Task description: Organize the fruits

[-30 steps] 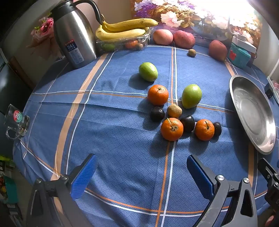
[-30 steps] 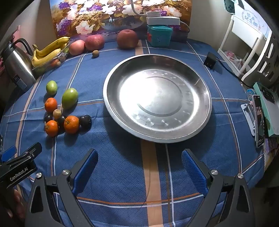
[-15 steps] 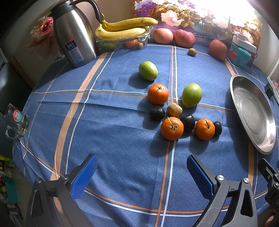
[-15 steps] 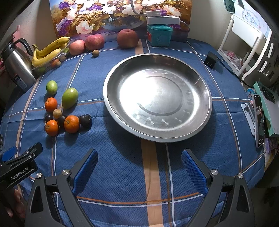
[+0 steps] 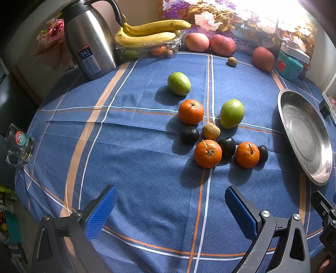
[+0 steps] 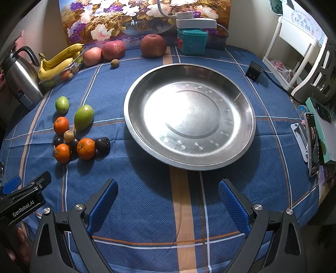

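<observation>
Beside the steel plate (image 6: 241, 100), green mango (image 6: 83, 117) lies lengthwise away; both tongs spread, empty.

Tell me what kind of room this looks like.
Probably a home dining area: a round table under a blue plaid cloth, a steel thermos jug beside bananas, and a floral painting against the wall.

Fruit cluster (image 5: 212, 134) left of the pan (image 6: 189, 117), bananas (image 5: 151, 31) behind, kettle (image 5: 88, 40) far left
</observation>
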### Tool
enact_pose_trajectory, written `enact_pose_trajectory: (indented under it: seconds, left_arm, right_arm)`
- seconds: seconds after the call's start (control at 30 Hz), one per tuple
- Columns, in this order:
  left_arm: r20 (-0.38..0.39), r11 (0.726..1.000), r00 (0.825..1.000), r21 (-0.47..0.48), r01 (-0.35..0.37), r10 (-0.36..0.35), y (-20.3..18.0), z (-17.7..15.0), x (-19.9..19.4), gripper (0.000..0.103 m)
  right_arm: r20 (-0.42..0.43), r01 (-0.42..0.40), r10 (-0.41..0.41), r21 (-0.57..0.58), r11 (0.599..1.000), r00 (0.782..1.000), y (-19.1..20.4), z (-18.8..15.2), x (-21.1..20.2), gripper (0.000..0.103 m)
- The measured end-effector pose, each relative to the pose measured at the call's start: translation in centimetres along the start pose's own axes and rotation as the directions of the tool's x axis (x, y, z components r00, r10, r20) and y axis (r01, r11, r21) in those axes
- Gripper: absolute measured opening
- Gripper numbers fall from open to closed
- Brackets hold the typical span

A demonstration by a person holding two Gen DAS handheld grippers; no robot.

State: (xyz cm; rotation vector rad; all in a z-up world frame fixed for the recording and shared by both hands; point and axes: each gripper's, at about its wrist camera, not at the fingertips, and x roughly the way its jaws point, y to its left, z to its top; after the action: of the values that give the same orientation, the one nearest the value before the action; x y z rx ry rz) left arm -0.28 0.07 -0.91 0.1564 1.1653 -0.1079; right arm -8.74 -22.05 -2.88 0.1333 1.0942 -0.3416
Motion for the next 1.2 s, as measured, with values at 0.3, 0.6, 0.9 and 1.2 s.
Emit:
enact_pose_trajectory:
  seconds: [0.3, 0.6, 0.9, 1.2]
  left_arm:
    - [-0.001, 1.0, 1.0, -0.001, 0.001, -0.001, 0.0, 0.0, 0.0, 0.103]
    - [0.008, 1.0, 1.0, -0.006, -0.002, 0.002, 0.1, -0.2, -0.2, 0.103]
    - [-0.002, 1.0, 1.0, 0.015, -0.003, 0.003, -0.4, 1.3, -1.0, 0.103]
    - [0.085, 0.997, 0.995, -0.053, 0.057, -0.052, -0.9, 6.1, -4.0, 0.103]
  right_arm:
    - [-0.002, 0.001, -0.001, 0.0, 1.0, 1.0, 0.0, 0.0, 0.1, 0.097]
    - [-0.003, 0.002, -0.002, -0.001, 1.0, 1.0, 0.0, 0.0, 0.1, 0.097]
    - [-0.004, -0.063, 0.064, 0.057, 0.996, 0.998, -0.6, 0.4, -0.3, 0.097]
    - [0.121, -0.153, 0.142, 0.089, 0.984, 0.982, 0.1, 3.9, -3.0, 0.097]
